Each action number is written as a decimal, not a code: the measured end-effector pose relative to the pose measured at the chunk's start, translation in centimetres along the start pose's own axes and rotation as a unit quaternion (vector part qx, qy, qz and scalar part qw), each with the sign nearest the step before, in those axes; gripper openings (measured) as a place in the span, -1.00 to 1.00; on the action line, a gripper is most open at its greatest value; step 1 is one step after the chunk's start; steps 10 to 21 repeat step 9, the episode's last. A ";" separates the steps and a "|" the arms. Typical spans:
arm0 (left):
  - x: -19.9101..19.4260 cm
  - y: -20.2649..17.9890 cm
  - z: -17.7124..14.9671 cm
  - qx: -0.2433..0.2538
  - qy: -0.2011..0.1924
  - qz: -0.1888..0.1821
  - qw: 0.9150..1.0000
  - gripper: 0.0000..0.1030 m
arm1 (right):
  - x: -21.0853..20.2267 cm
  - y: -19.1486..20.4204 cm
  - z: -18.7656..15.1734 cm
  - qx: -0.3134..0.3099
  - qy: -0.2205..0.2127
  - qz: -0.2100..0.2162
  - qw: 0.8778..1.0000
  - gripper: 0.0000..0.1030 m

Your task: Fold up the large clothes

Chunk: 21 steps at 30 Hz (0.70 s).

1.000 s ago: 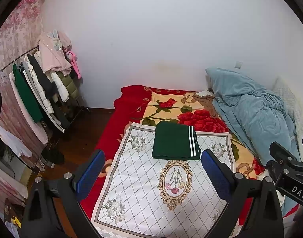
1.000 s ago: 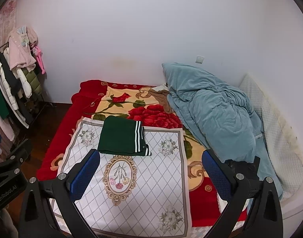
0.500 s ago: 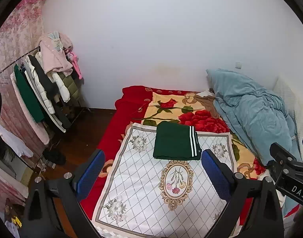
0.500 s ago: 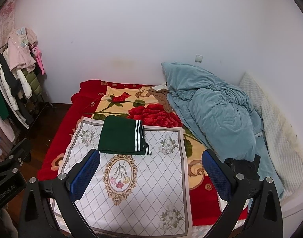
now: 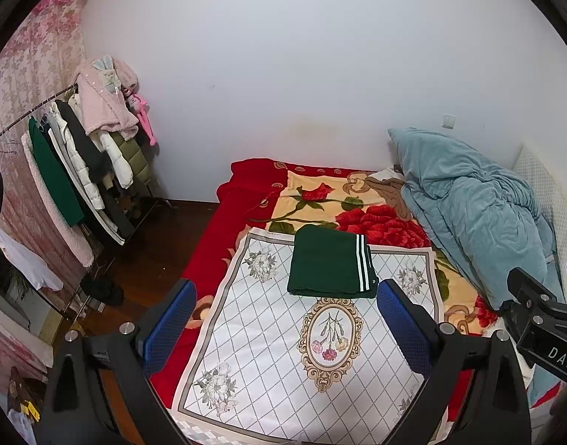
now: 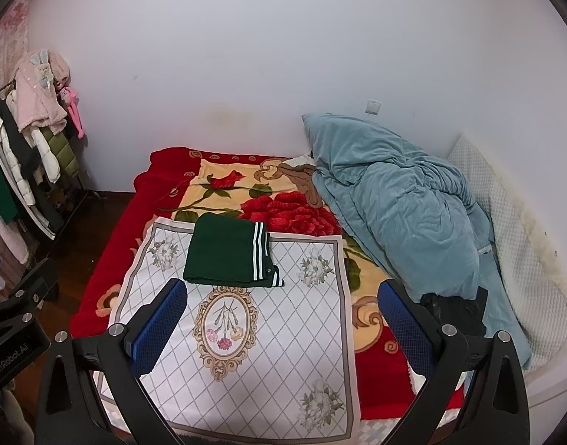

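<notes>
Left tool [image 5: 285, 324]: jaws spread wide, nothing between the blue pads, held above the near end of the bed.
Right tool [image 6: 283, 320]: also wide open and empty, raised over the bed's near end; its black frame shows at the right edge of the left wrist view.
Green garment [image 6: 229, 254]: folded into a neat rectangle with 2 white stripes along its right side, lying flat at the far end of the white floral cloth, apart from both tools.
White floral cloth [image 6: 261, 337]: spread flat over the red rose blanket [image 6: 283, 211], bare between the tools and the garment.
Blue duvet [image 6: 402, 207]: bunched in a heap along the right side of the bed, against the wall, just beside the cloth's right edge.
Black item [image 6: 454, 307]: small, dark, at the foot of the duvet; too unclear to identify.
Clothes rack [image 5: 79, 170]: stands on the floor left of the bed, hung with coats and a pink fleece top.
</notes>
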<state>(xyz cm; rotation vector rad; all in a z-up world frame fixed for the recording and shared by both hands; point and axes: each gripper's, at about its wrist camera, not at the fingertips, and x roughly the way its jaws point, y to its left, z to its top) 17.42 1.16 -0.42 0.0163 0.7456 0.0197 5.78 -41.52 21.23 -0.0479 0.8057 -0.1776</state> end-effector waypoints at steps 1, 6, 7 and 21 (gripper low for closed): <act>0.0 0.0 0.1 0.000 0.000 0.000 1.000 0.93 | -0.1 -0.1 -0.2 0.001 0.000 0.000 1.000 1.00; 0.0 0.1 -0.1 0.000 -0.001 0.000 1.000 0.92 | -0.1 0.0 -0.3 0.001 -0.002 0.000 1.000 1.00; 0.0 0.1 -0.2 0.000 -0.001 0.000 1.000 0.92 | 0.0 0.0 -0.3 0.000 -0.002 0.000 1.000 1.00; -0.2 0.3 -0.2 0.000 -0.004 -0.001 1.000 0.92 | -0.1 0.0 -0.4 0.001 -0.002 -0.001 1.000 1.00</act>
